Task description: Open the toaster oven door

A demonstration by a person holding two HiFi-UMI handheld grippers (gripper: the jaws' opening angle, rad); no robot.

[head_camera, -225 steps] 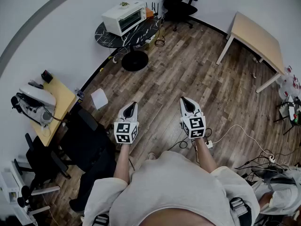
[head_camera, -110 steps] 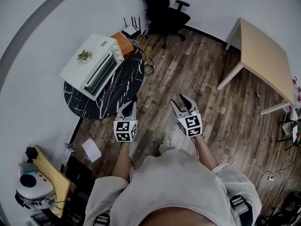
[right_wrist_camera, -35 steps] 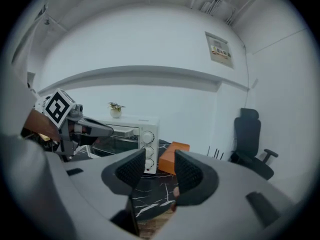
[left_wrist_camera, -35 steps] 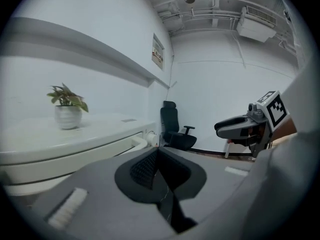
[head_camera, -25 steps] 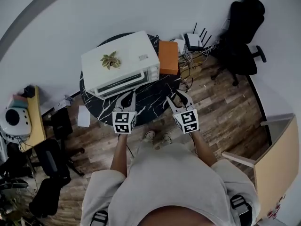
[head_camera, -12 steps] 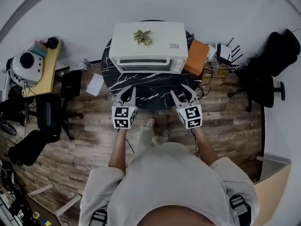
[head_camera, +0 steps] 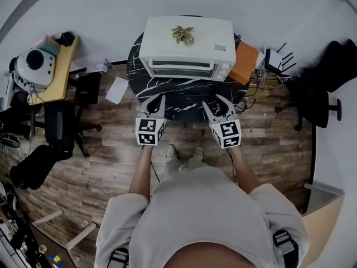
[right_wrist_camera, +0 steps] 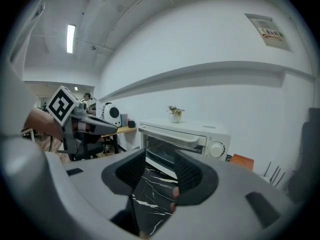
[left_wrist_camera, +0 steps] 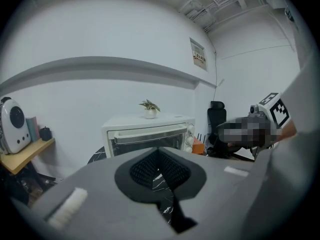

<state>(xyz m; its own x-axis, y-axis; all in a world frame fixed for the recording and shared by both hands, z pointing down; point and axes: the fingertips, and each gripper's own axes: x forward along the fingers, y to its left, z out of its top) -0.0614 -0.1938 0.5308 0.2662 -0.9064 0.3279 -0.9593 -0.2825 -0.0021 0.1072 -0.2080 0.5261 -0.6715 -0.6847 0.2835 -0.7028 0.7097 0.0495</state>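
At the far edge of the round table (head_camera: 184,98): toaster oven (head_camera: 187,38), door shut. Likely the approach step. Left gripper (head_camera: 158,100) clenched on nothing, right gripper (head_camera: 217,102) spread and empty, both over the near edge. Next: reach the door handle (head_camera: 183,65), clamp, pull down.

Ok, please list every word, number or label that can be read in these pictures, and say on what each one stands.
No text can be read in any view.
Paper notice on the wall: print too small to read.
Small label on top of the toaster oven: too small to read.
Dial on the oven front: markings blurred.
Marker cubes: black and white patterns only, no letters.
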